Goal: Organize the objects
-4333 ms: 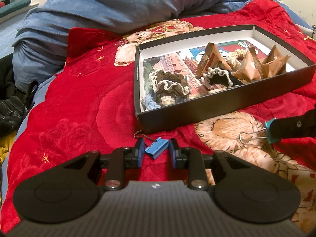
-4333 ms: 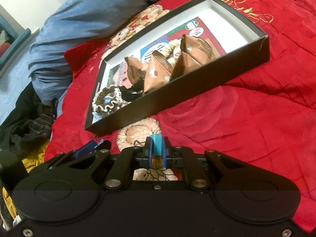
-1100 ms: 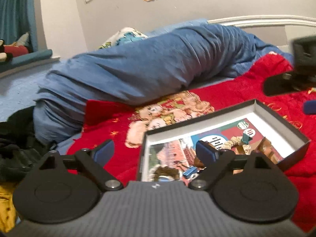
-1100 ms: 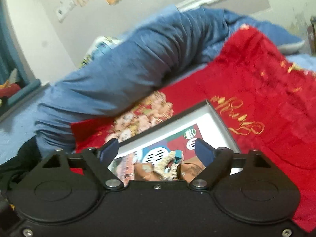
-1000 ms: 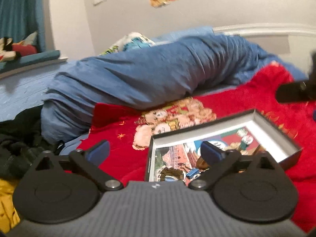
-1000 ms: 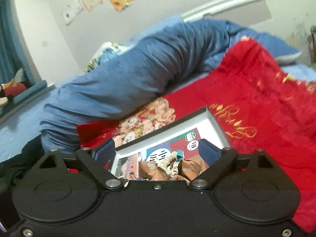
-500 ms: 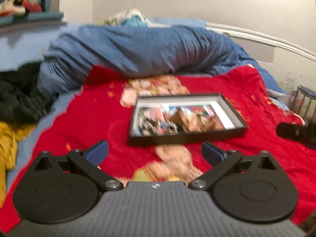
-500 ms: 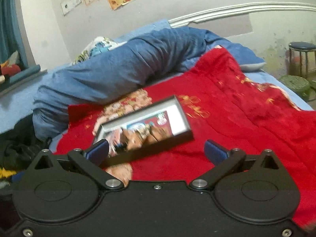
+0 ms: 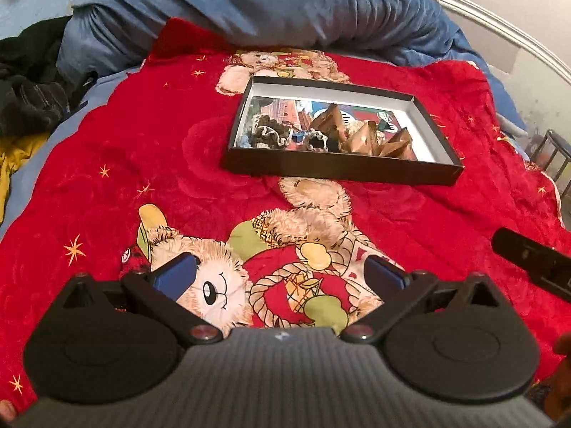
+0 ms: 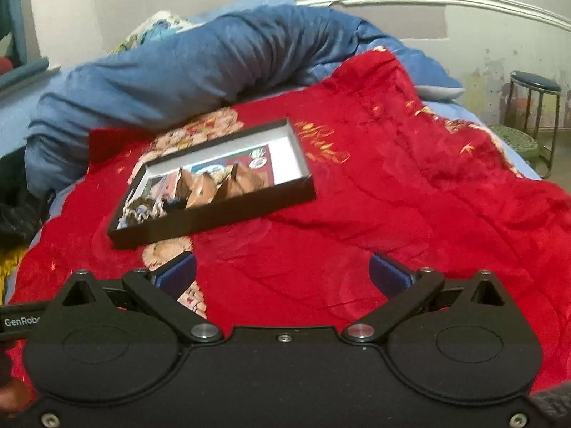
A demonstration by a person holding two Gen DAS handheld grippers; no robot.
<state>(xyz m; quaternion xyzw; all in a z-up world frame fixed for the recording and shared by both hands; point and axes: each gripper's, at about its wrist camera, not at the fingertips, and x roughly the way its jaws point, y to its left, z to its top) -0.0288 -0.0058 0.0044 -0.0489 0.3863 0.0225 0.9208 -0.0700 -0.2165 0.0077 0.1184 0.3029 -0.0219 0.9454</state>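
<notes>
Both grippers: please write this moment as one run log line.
left gripper: open, empty | right gripper: open, empty | shallow black cardboard box: holds items

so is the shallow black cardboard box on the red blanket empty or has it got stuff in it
Not empty. The shallow black cardboard box has no lid on and holds brown folded paper pieces and frilly scrunchies over a printed sheet.

The shallow black cardboard box (image 9: pixel 342 171) lies on the red plush bear-print blanket (image 9: pixel 142 149). In it, ruffled fabric scrunchies (image 9: pixel 267 132) sit at the left and brown folded-paper pyramids (image 9: pixel 360 135) at the right. Behind the box lies the rolled blue quilt (image 9: pixel 267 3); dark clothes (image 9: pixel 28 82) lie far left.
</notes>
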